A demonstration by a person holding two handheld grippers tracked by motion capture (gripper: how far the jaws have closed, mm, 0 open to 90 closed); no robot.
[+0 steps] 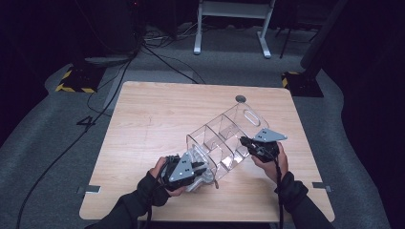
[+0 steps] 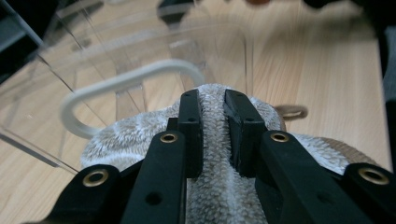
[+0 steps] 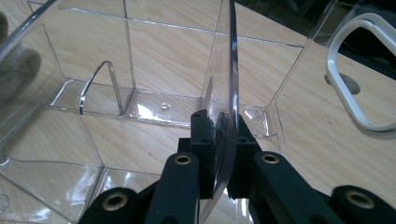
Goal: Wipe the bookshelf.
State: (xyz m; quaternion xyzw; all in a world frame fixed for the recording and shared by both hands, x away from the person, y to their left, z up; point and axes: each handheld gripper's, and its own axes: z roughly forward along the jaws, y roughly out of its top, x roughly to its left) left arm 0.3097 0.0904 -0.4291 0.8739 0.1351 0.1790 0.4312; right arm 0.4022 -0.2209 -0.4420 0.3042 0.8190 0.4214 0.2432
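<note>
High view, left gripper (image 1: 203, 171): jaws clamped on a beige towel (image 1: 198, 179), which bulges just below and beside the tips at the near end of the clear bin.
High view, right gripper (image 1: 246, 142): jaws pinched together on the side wall of a clear plastic divided bin (image 1: 222, 138); the bin stretches away from the tips toward the upper right, tilted on the wooden table (image 1: 153, 119).
High view, hands: one hand wraps each gripper, dark sleeves behind them.
Left gripper view, left gripper (image 2: 212, 100): both black jaws press into the fuzzy towel (image 2: 140, 140), a ridge of cloth squeezed up between them.
Left gripper view, bin: the bin's end wall with its white-edged handle cutout (image 2: 126, 86) stands just ahead of the tips and to their left; the towel touches that wall.
Right gripper view, right gripper (image 3: 219, 121): jaws shut on the thin transparent wall (image 3: 229, 70), which rises straight up between the pads.
Right gripper view, bin: dividers and compartments (image 3: 112, 93) lie ahead and left of the tips; a second handle cutout (image 3: 345, 70) sits to the far right.
</note>
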